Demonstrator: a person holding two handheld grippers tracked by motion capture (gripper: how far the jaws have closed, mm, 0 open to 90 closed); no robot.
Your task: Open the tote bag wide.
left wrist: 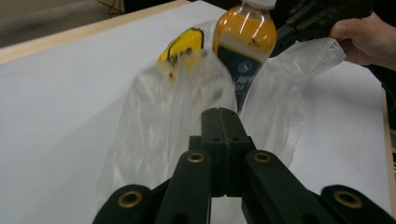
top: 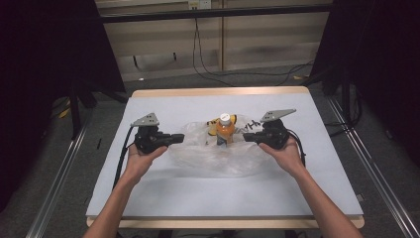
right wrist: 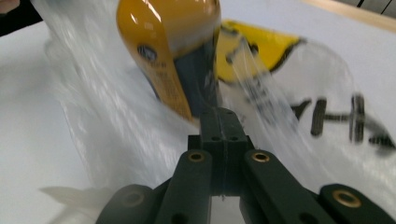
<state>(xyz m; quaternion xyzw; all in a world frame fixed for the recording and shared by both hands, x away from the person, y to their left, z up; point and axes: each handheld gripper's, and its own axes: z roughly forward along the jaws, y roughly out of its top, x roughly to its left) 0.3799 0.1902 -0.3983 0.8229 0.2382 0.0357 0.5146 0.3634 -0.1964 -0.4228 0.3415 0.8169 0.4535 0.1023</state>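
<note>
Two hand-held grippers, one plastic bag, one bottle.

The left hand-held gripper (top: pixel 181 137) and right hand-held gripper (top: pixel 246 136) each have jaws pressed together, pinching an edge of the clear plastic bag (top: pixel 208 153) mid-desk (top: pixel 163 193). One orange bottle (top: pixel 225 130) stands upright inside it, with yellow packaging (left wrist: pixel 184 44) just behind; the film blurs both.

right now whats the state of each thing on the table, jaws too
plastic bag: clear, printed, slumped on the table, an edge pinched on each side
bottle: upright inside the bag, white cap on, orange drink inside
left gripper: jaws shut on the bag's left edge
right gripper: jaws shut on the bag's right edge
table: white cover lying flat
</note>
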